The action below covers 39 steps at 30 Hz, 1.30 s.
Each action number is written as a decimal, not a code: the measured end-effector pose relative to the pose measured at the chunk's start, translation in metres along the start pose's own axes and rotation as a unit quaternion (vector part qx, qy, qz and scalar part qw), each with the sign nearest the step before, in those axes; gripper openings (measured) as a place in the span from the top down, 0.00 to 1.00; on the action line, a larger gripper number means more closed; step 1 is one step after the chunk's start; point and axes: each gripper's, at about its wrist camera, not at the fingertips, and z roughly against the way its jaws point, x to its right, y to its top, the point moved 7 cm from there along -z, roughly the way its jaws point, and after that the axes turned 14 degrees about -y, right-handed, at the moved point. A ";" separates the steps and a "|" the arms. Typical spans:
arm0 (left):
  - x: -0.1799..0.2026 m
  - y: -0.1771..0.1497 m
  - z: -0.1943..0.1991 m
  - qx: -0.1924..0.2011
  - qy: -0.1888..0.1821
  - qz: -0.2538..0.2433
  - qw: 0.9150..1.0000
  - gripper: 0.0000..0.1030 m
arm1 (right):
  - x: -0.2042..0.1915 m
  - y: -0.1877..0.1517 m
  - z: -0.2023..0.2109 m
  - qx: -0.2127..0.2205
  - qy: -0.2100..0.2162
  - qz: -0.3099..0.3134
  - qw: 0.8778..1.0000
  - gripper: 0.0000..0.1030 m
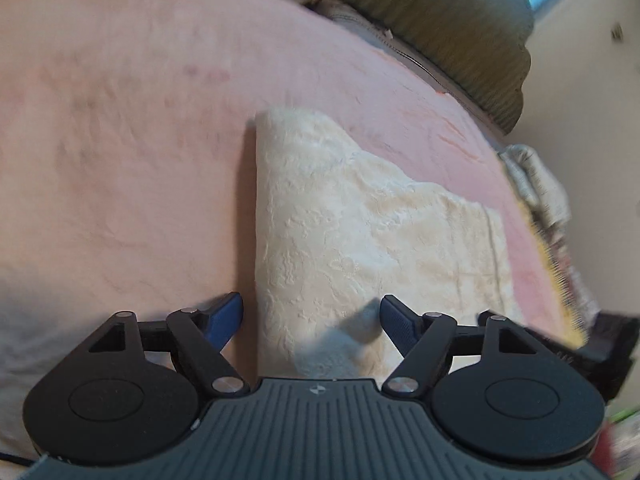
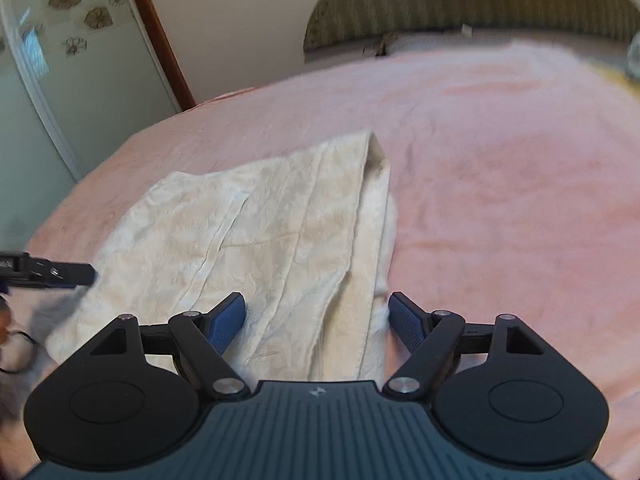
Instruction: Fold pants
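**Operator:** Left tool (image 1: 311, 318) status?

**Inspector:** Jaws stand wide apart, nothing gripped. Its blue pads (image 1: 226, 318) are clear of the fabric: one sits over the bed cover just beside the garment's straight edge, the other over the garment itself. Whether the tips touch the cloth cannot be told.

**Operator:** Right tool (image 2: 316, 318)?

**Inspector:** Same condition: jaws spread wide, nothing held. The near end of the garment lies between and below its pads (image 2: 404, 322).

**Operator:** Location of the pants?

**Inspector:** The cream pants (image 2: 256, 236) lie flat on the pink bed cover (image 2: 500, 184), toward its near side. They are folded lengthwise, with layers overlapping; a seam line and several creases run along the fabric. In the left wrist view the same pants (image 1: 360, 240) show one long straight edge and a stepped far edge.

**Operator:** Relation between the two tools?

**Inspector:** In the right wrist view, the tip of the left tool (image 2: 60, 272) enters from the left edge, beside the garment's left border.

**Operator:** Surroundings?

**Inspector:** A striped olive headboard (image 2: 480, 4) stands at the far end of the bed. A pale door (image 2: 80, 92) with flower decals and a brown frame is at left. A crumpled patterned cloth (image 1: 540, 188) lies at the bed's edge in the left wrist view.
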 end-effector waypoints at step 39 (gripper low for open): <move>-0.034 0.088 0.046 0.118 0.153 -0.090 0.977 0.60 | -0.119 0.084 -0.078 0.035 -0.020 0.098 0.994 0.49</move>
